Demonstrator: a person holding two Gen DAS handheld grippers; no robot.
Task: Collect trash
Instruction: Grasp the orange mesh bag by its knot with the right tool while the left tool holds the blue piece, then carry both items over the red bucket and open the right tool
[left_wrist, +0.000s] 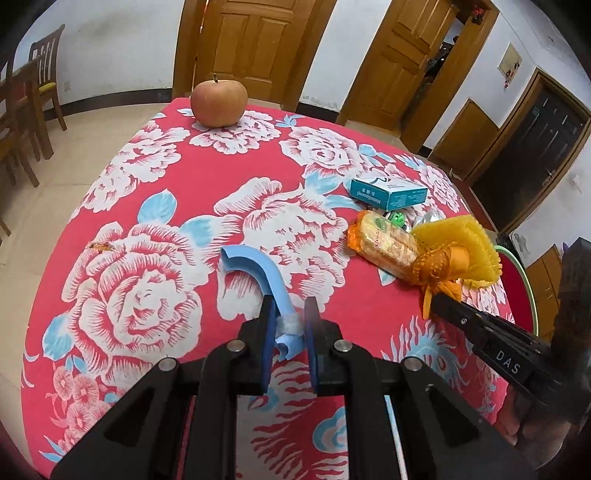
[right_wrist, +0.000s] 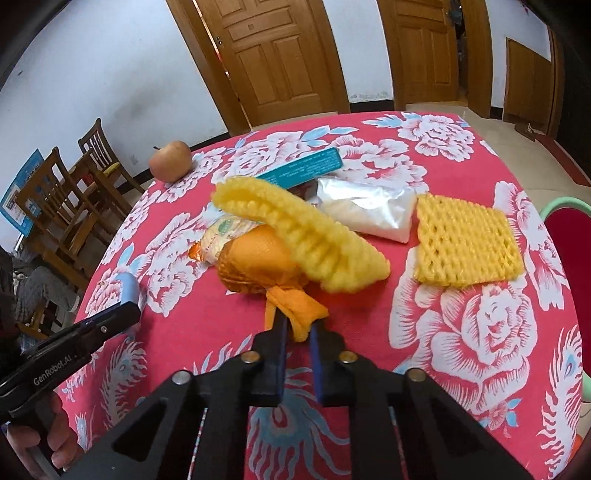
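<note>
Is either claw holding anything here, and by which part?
Left claw is shut on the blue plastic strip, gripping its near end. Right claw is shut on the orange mesh bag, pinching its twisted tail.

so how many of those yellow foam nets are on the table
2. One foam net lies flat on the cloth at the right; the other is curled over the orange mesh bundle that the right gripper pinches. More may be hidden underneath.

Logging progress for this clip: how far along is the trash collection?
Nothing looks binned; no bin is in view. In hand: left gripper pinches a blue strip; right gripper pinches the orange net bundle. Left: yellow foam sleeve, clear bag, teal box.
</note>
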